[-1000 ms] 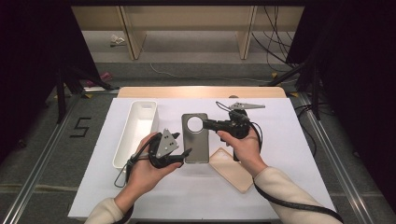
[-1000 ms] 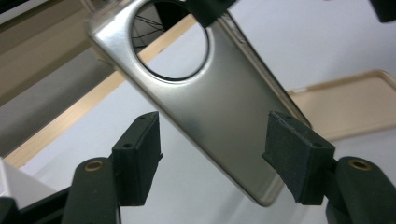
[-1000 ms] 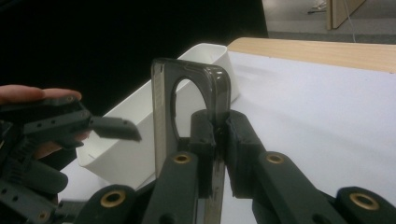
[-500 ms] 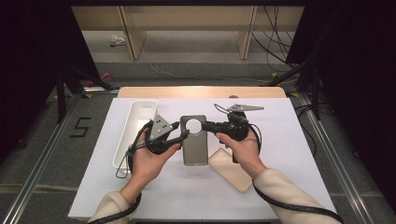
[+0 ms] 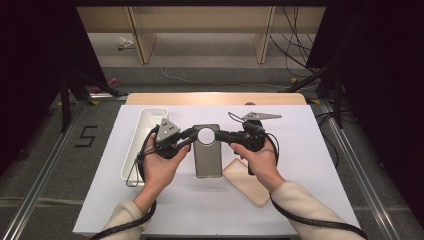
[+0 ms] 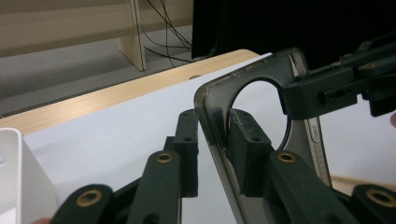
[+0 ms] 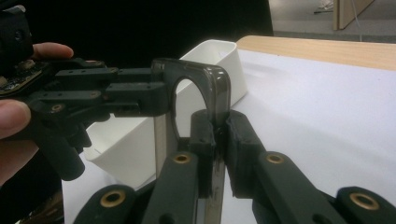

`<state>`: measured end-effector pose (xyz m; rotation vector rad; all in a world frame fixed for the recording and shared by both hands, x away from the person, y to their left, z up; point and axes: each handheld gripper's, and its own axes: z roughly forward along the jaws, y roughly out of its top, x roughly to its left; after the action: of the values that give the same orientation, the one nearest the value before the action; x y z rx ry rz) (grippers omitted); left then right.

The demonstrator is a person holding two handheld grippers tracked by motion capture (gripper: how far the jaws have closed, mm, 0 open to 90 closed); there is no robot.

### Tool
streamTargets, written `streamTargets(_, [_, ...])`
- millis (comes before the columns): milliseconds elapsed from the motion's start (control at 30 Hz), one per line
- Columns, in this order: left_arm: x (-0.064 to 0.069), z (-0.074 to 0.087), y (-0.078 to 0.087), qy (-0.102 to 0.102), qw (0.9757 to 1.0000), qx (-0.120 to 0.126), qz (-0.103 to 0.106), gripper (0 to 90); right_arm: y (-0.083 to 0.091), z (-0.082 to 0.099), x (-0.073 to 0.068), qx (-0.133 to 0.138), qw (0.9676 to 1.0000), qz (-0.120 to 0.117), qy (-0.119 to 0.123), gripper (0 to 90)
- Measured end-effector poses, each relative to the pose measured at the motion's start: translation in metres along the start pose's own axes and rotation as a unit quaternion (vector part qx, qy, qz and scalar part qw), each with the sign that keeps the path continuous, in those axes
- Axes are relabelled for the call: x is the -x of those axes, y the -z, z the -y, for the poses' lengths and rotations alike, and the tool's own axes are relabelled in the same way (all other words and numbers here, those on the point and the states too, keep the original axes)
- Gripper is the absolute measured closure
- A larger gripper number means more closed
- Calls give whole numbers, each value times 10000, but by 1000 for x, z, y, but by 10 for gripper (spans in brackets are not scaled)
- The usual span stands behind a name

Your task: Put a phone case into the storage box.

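The grey phone case (image 5: 207, 150) lies mid-table between the two tongs, its ringed top end raised. The right gripper (image 7: 220, 122) pinches that top edge tight, while the left gripper (image 6: 212, 140) straddles the opposite edge, jaws spread. A white tray (image 5: 145, 142) sits just left.

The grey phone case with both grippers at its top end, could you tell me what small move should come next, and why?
Probably close the left gripper: its jaws straddle the grey phone case edge with a gap, while the right gripper is already clamped on the opposite edge.
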<state>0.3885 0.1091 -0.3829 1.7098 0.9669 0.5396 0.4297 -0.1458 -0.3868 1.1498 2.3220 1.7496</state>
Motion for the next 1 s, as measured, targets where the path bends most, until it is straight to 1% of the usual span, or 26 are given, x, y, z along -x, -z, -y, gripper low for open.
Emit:
streamTargets(133, [-1, 0, 1, 170, 9998, 61, 10, 793, 0, 0, 0, -2, 10000, 7, 40, 826])
streamTargets(367, [0, 0, 4, 224, 9996, 133, -102, 843, -4, 3, -2, -69, 9998, 31, 208, 823])
streamTargets(467, [1, 0, 5, 181, 9996, 151, -163, 848, -5, 3, -3, -74, 9997, 49, 245, 823])
streamTargets(567, [2, -1, 6, 154, 9996, 164, -185, 850, -5, 3, -3, -76, 9995, 71, 291, 822])
streamTargets(700, [3, -3, 6, 67, 9996, 173, -220, 851, -5, 3, -3, -46, 9994, 90, 332, 821])
streamTargets(967, [5, -5, 6, -12, 9996, 191, -218, 853, -5, 3, -3, 26, 9990, 145, 415, 815])
streamTargets(1000, [5, -6, 6, -47, 9996, 185, -215, 854, -5, 3, -3, 31, 9989, 154, 440, 813])
